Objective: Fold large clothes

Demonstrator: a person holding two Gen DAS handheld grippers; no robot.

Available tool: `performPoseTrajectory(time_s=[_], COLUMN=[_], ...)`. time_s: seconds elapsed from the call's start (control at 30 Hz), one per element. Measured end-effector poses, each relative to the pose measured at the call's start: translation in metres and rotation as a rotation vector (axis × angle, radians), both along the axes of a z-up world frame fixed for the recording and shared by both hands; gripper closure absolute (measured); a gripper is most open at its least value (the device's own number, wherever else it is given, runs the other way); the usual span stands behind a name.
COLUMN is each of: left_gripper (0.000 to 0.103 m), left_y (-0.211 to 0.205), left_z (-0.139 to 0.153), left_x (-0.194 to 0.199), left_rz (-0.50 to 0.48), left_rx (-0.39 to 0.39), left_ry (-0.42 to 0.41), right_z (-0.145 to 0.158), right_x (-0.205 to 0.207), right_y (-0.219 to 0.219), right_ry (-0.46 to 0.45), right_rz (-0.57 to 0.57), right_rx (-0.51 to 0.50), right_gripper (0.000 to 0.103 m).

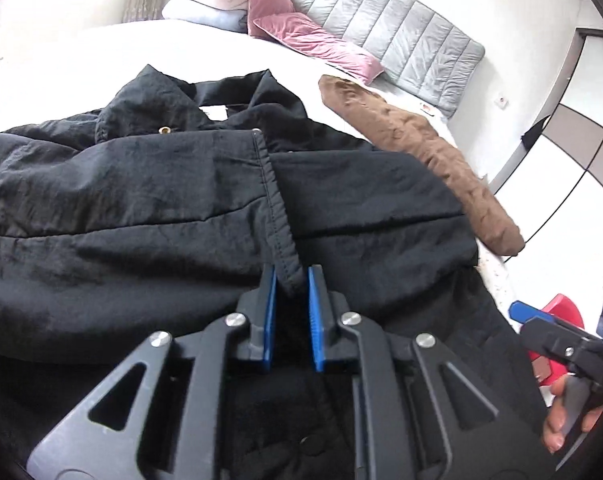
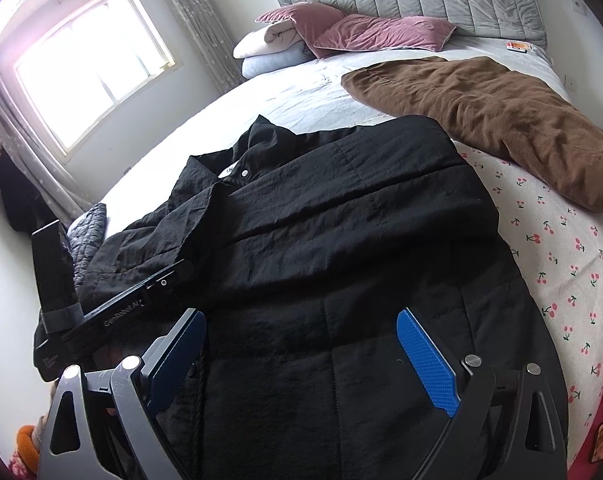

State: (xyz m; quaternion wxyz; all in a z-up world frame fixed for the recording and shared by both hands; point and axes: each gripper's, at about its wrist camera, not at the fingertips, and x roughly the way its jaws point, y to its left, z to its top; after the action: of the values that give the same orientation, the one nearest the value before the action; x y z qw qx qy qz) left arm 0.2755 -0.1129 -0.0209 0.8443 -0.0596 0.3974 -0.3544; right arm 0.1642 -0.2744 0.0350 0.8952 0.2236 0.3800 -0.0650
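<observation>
Your black jacket (image 1: 149, 216) lies spread on the bed (image 2: 285, 96), collar toward the headboard, w/ a brown blanket (image 2: 489, 120) just beside it on the right. It looks padded & quilted: soft, floppy, probably slick nylon shell, so expect it to slide on itself & spring back from a crease rather than hold one.

Your left hand-held gripper (image 1: 292, 280) has its jaws narrow, w/ the stitched front placket edge (image 1: 279, 216) sitting between the blue pads; can't say for sure the pads bite it yet, tho it looks pinched. That hem is a good hold, doubled fabric, less slip.

Your right hand-held gripper (image 2: 301, 364) is spread wide over the jacket's lower body, holding nothing. Judgement: take the thicker seam or hem at the bottom edge, not the smooth panel, & lift both sides together so the bulk doesn't sag.
</observation>
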Motion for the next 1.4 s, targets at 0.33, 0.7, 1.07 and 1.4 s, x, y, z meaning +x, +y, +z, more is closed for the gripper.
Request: performPoseTrajectory(time_s=[0.33, 0.7, 1.07, 1.4], left_gripper=[0.047, 0.024, 0.013, 0.012], left_y=[0.038, 0.057, 0.153, 0.233], left_z=[0.018, 0.009, 0.068, 0.094], left_x=[0.006, -0.045, -0.129, -0.192], left_rz=[0.031, -0.004, 0.107, 0.131], left_rx=[0.089, 0.356, 0.301, 0.292], left_ry=[-0.063, 0.026, 0.056, 0.078], right_z=[-0.003, 0.010, 0.045, 0.048], right_x=[0.003, -0.010, -0.071, -0.133], right_y=[0.002, 0.012, 0.025, -0.004], right_ry=[0.017, 0.014, -0.023, 0.022], right_rz=[0.002, 0.031, 0.094, 0.241], right_rx=[-0.006, -0.087, -0.076, 0.010], right_gripper=[0.005, 0.006, 0.005, 0.005])
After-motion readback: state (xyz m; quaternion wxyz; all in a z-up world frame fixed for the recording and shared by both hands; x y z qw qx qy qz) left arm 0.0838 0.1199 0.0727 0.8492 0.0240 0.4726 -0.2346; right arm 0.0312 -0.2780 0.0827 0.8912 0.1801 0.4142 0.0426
